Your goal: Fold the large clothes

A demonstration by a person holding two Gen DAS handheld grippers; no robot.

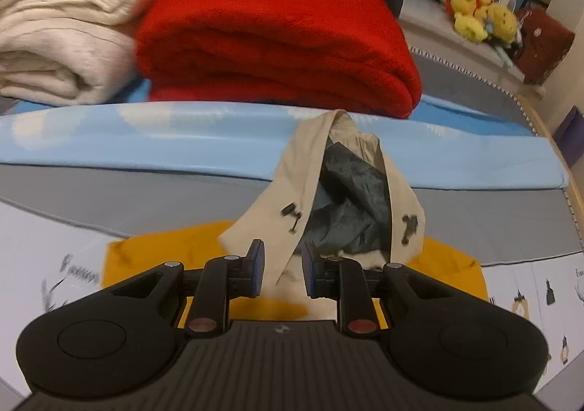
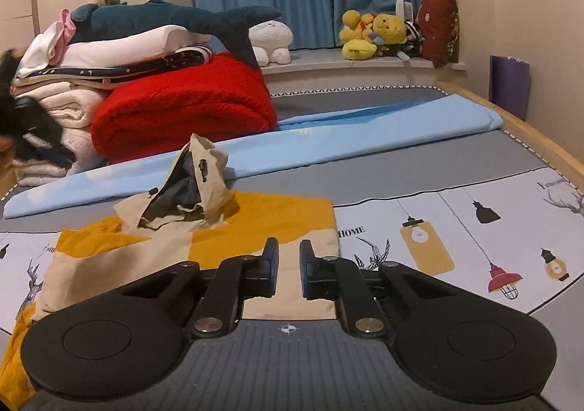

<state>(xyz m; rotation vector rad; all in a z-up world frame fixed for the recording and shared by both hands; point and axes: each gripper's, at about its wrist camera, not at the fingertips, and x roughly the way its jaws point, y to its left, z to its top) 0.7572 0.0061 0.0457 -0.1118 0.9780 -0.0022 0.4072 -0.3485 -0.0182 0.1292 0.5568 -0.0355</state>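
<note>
A folded red blanket (image 2: 182, 111) sits far left, a shark plush (image 2: 175, 18) above it, yellow plush toys (image 2: 372, 33) far right.

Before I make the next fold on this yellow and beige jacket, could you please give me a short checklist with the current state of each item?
1. Left gripper open: ok, jaws apart, with a beige hood edge between them.
2. Right gripper open and free: ok, nothing between its fingers.
3. Jacket lying flat: not ok, the hood stands bunched up and the left side is rumpled.
4. Hood lining tucked in: not ok, dark lining shows.
5. Room behind the jacket: ok, the blue sheet and red blanket lie beyond it.
6. Sleeve positions: cannot tell.
</note>
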